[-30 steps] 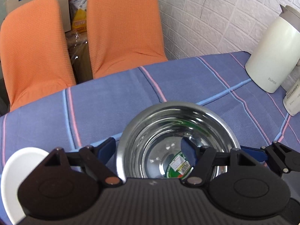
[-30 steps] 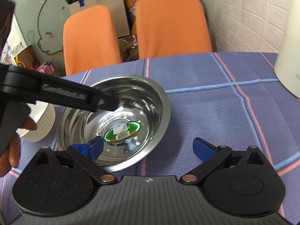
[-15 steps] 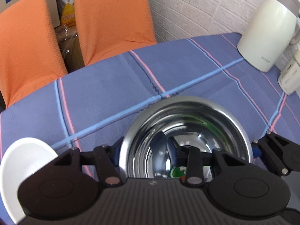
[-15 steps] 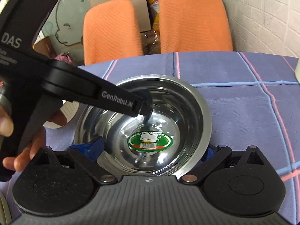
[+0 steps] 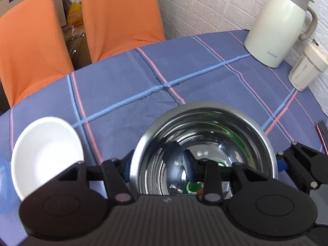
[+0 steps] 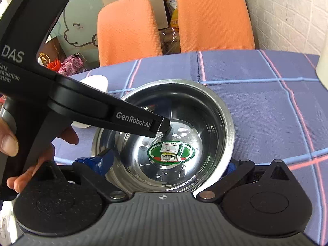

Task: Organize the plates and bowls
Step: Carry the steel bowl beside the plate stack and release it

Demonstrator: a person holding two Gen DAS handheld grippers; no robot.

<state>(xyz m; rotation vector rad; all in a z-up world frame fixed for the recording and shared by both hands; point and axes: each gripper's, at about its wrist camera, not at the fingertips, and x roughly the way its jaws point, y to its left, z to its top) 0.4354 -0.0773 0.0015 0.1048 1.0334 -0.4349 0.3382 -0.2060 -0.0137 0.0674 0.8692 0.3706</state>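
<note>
A steel bowl (image 5: 205,119) with a green sticker inside stands on the checked blue cloth (image 5: 143,82). My left gripper (image 5: 156,162) is shut on its left wall, one finger inside and one outside. In the right wrist view that inner finger (image 6: 162,125) reaches into the bowl (image 6: 213,110). My right gripper (image 6: 164,165) straddles the bowl's near side; its jaws are opening, with the bowl between the blue pads (image 6: 96,162). A white dish (image 5: 47,153) lies left of the bowl.
A cream jug (image 5: 278,24) and a white canister (image 5: 307,67) stand at the table's far right by the brick wall. Two orange chairs (image 5: 121,14) face the far edge. A person's hand (image 6: 12,143) holds the left gripper's handle.
My left gripper closed onto the bowl's wall. The right gripper came around the bowl, which now lies between its fingers. Both views shifted, showing more of the white dish.
</note>
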